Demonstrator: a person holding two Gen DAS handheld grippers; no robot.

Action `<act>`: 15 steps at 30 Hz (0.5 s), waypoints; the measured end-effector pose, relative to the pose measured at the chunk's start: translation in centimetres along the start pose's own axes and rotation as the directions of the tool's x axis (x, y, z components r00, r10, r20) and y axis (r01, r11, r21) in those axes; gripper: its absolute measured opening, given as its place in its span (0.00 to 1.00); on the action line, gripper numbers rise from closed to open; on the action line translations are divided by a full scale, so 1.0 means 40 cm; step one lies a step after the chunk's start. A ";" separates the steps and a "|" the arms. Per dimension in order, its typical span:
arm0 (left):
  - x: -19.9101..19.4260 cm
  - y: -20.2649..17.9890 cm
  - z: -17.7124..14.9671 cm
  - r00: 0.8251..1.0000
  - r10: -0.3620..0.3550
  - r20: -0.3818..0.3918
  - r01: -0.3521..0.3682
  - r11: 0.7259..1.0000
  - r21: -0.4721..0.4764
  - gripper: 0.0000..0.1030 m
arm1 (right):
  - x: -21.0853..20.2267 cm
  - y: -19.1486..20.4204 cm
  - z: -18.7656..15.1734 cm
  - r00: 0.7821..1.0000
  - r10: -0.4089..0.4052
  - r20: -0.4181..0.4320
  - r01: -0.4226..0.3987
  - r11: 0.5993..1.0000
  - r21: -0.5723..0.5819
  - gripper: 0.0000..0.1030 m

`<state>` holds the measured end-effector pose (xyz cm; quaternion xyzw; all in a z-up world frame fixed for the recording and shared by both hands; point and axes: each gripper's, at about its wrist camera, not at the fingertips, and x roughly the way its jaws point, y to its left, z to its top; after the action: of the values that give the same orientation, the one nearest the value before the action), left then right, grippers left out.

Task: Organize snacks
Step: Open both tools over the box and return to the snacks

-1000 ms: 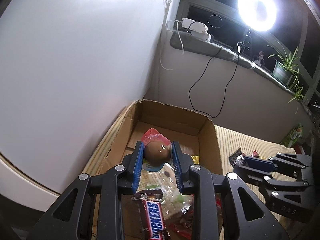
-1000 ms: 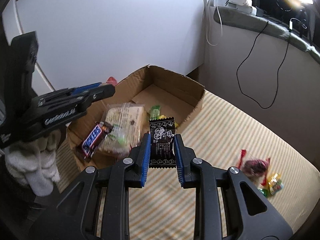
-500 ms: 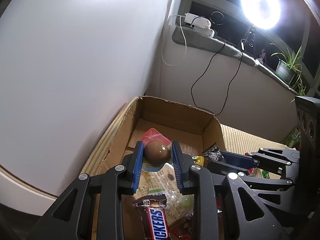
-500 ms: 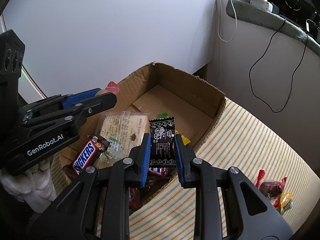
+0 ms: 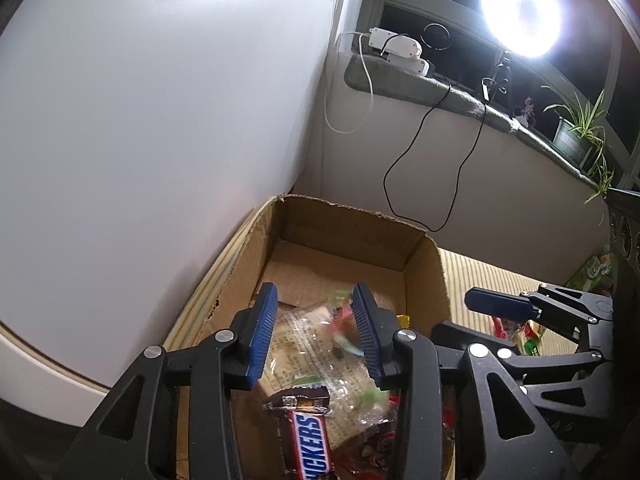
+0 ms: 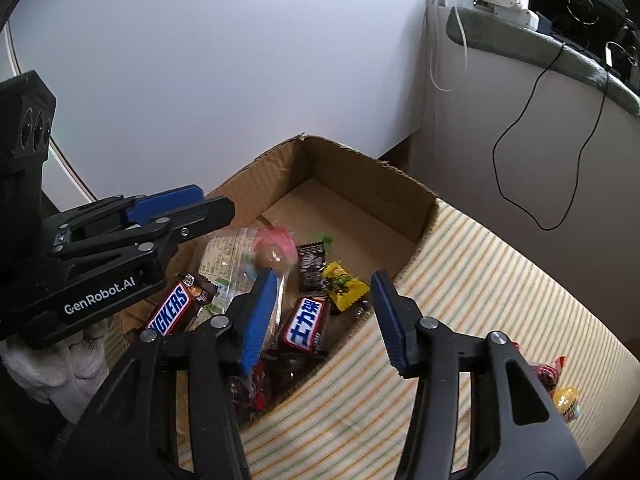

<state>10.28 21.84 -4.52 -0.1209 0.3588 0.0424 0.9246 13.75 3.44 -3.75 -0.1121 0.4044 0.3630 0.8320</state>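
While jaws open, one box (image 6: 362,172), two Snickers (image 6: 170,308)

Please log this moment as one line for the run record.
left gripper: opening, empty | right gripper: opening, empty | black packet: in cardboard box | blurred pink snack: over box

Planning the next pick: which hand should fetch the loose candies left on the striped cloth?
Right, probably. The candies lie beside the right gripper, whose fingers are opening empty. The left gripper hangs over the box, farther off.
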 end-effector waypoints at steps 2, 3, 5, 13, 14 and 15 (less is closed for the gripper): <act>-0.007 -0.007 -0.001 1.000 -0.003 0.005 0.003 1.000 0.000 0.37 | -0.016 -0.014 -0.005 1.000 -0.005 0.007 0.005 1.000 0.008 0.50; -0.011 -0.012 -0.002 1.000 -0.006 0.007 0.006 1.000 0.003 0.37 | -0.021 -0.019 -0.007 1.000 -0.007 0.010 0.007 1.000 0.012 0.50; -0.018 -0.024 -0.004 1.000 -0.012 0.011 0.012 1.000 0.008 0.37 | -0.035 -0.033 -0.014 1.000 -0.014 0.016 0.014 1.000 0.021 0.53; -0.050 -0.091 -0.017 0.998 -0.060 0.028 0.059 0.998 0.035 0.37 | -0.123 -0.099 -0.056 0.997 -0.056 0.048 0.054 0.997 0.055 0.65; -0.054 -0.102 -0.021 0.997 -0.066 0.029 0.065 0.997 0.038 0.37 | -0.132 -0.107 -0.061 0.997 -0.063 0.052 0.060 0.997 0.058 0.67; -0.056 -0.113 -0.024 0.997 -0.073 0.029 0.072 0.997 0.042 0.37 | -0.148 -0.121 -0.071 0.996 -0.074 0.055 0.071 0.995 0.063 0.69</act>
<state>8.75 17.23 -2.81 -0.1142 0.3410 0.0033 0.9331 13.02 -4.39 -1.64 -0.0906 0.3867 0.3230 0.8590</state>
